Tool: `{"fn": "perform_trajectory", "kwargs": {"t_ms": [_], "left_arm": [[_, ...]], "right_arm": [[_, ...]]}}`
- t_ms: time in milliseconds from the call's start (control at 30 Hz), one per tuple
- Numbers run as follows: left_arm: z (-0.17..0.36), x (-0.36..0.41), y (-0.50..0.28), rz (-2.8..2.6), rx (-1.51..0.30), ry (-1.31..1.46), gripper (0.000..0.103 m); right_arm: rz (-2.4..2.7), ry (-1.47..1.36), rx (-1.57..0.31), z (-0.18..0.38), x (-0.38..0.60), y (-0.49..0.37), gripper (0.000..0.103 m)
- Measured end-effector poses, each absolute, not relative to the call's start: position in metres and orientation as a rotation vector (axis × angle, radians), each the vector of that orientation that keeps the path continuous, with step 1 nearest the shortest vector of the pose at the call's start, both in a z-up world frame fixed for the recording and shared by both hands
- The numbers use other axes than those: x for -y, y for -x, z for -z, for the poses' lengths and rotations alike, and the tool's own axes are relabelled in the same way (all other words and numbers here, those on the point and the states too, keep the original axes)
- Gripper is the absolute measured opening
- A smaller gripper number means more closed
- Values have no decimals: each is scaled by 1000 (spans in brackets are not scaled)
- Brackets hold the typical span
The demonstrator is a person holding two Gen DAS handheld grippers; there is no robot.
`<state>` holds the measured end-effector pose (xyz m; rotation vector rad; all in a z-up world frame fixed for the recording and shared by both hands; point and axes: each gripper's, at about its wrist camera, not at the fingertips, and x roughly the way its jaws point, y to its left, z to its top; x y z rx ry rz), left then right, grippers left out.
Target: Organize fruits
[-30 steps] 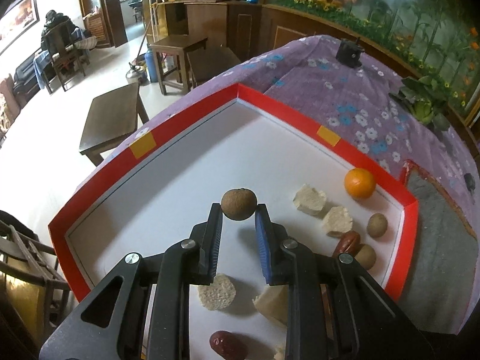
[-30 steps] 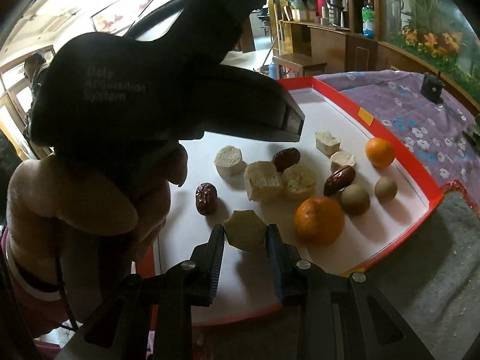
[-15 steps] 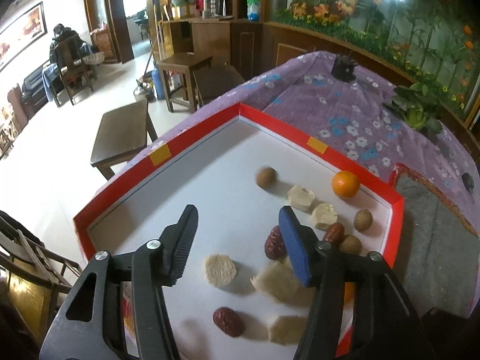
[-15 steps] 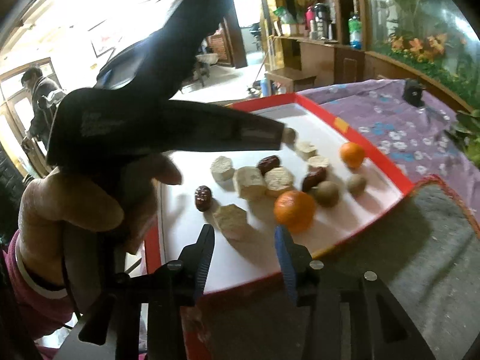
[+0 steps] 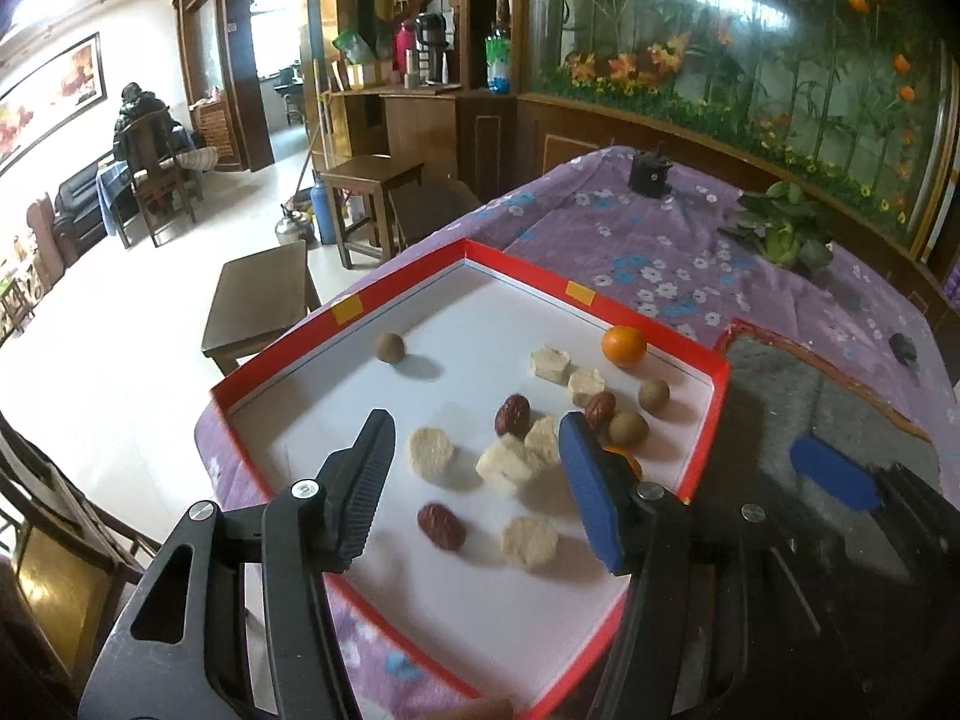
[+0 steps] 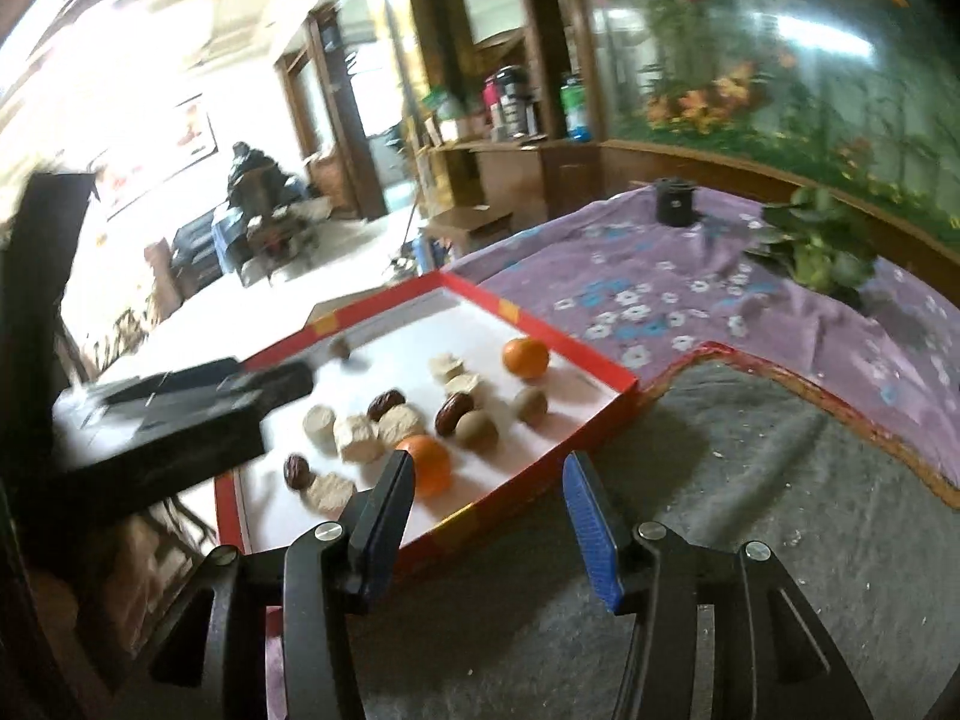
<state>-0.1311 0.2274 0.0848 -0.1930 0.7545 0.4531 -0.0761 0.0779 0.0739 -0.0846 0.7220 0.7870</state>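
The left hand-held gripper [image 5: 474, 480] hangs above the near part of a red-rimmed tray [image 5: 702, 420] with a white floor, its jaws spread wide and nothing between them; they have just been opening. The tray sits on a table covered with a purple flowered cloth [image 5: 660, 252].

Going left to right across the tray in the left wrist view, a single brown longan [image 5: 390, 347] lies alone near the far left rim, well apart from the rest. Nearer the gripper lie a pale round slice [image 5: 431, 450] and a dark red date [image 5: 441, 525]. Right of these, a second date [image 5: 513, 414] touches a cluster of pale chunks [image 5: 516, 462], and another pale slice [image 5: 529, 542] lies close to the near edge. Further right, two pale pieces [image 5: 567, 372] sit in a row beside a third date [image 5: 600, 408], then two more longans [image 5: 653, 396] and a small orange [image 5: 624, 345] just beside the far right rim. A second orange [image 6: 427, 463] is mostly hidden behind the blue pad in this view but shows clearly from the right wrist.

The right hand-held gripper [image 6: 489, 510] hovers over the tray's near corner and the grey mat [image 6: 750, 480] beside it. Its jaws are spread with nothing between them, and they too have just been opening. The picture from this wrist is blurred.
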Motion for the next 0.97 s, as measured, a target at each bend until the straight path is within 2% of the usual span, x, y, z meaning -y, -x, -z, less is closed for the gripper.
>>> {"fn": "perform_trajectory", "kwargs": {"t_ms": [300, 967], "left_arm": [[-91, -216, 161, -480, -734, 171, 57], [-94, -202, 165, -469, -701, 147, 57]], "right_arm": [[-792, 68, -697, -76, -81, 86, 50], [-793, 73, -699, -80, -73, 93, 50]]}}
